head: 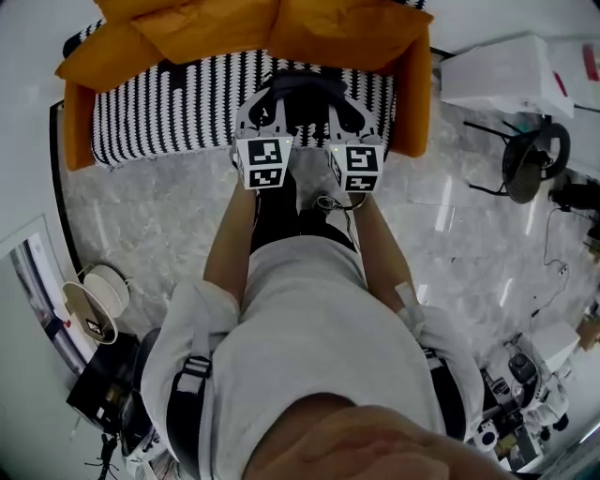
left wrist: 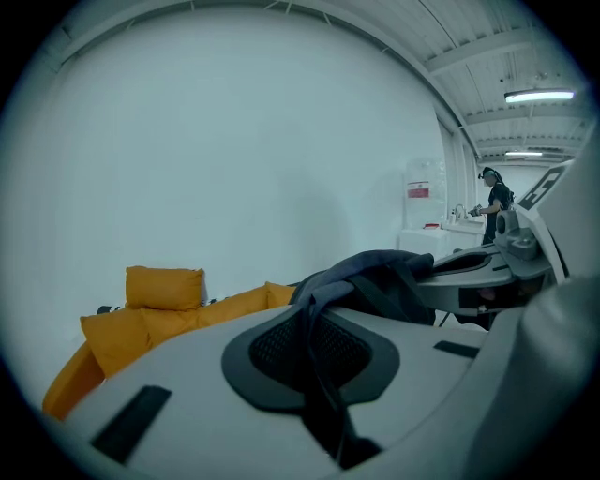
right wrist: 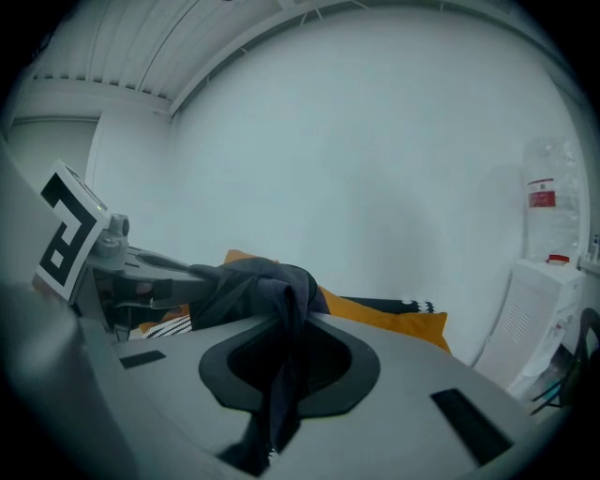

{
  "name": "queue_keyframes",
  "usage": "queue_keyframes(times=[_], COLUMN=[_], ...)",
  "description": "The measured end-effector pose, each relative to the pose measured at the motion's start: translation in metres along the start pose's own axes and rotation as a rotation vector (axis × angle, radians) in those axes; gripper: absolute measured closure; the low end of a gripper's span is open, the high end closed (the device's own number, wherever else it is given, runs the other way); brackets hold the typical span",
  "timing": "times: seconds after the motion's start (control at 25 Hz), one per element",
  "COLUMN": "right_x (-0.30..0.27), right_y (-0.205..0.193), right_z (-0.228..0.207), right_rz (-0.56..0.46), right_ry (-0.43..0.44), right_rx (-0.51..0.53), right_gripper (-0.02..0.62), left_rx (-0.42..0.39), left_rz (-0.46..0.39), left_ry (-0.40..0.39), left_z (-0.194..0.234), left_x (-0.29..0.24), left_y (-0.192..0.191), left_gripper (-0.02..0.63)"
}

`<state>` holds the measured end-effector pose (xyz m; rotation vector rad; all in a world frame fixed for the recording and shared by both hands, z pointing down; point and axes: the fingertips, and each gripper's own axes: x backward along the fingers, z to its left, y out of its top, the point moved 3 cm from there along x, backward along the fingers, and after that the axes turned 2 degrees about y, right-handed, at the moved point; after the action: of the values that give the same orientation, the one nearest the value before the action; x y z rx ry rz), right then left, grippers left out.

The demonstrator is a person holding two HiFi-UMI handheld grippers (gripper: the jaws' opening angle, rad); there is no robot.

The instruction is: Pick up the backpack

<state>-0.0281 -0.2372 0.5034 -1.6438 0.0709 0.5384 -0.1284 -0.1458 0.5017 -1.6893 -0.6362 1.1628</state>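
over the front edge of the sofa (head: 169, 103), the left gripper (head: 267, 105) and the right gripper (head: 352, 108) sit side by side, with the backpack (head: 305, 92) strung between them above the sofa's striped seat.

the head view alone gives this layout from above: the two marker cubes, the person's forearms, the sofa's black-and-white striped cover, its orange cushions (head: 234, 28) and the glossy, pale marbled floor (head: 169, 216) in front of the sofa. it hides the jaws' grip.

each gripper view supplies that. in the left gripper view the jaws are nearly together, pinching a flat dark strap that runs down across the black mesh-like pad. in the right gripper view the jaws are likewise narrow, clamped on a hanging fold of the same dark cloth. each view also catches the other gripper holding the far end of the bundle, with a plain white wall (left wrist: 234, 141) behind the sofa.

the bunched top of the backpack runs crosswise, gripper to gripper, parallel to the sofa's front. which way its body hangs cannot be told.

the fabric is soft, dark navy and creased. the grippers are smooth grey-white plastic.
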Motion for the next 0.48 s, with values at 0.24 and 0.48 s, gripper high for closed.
queue_keyframes(times=[0.24, 0.48], right_x=[0.044, 0.088], right_y=[0.012, 0.021], right_z=[0.003, 0.005], right_rz=[-0.023, -0.059], right_ry=[0.006, -0.007], right_rx=[0.029, 0.056], right_gripper=[0.538, 0.538], left_rx=[0.004, 0.027], left_rz=[-0.030, -0.060], left_ry=[0.013, 0.031], left_z=[-0.025, -0.049], left_x=[0.037, 0.075], left_y=[0.016, 0.028], left_gripper=[0.574, 0.574])
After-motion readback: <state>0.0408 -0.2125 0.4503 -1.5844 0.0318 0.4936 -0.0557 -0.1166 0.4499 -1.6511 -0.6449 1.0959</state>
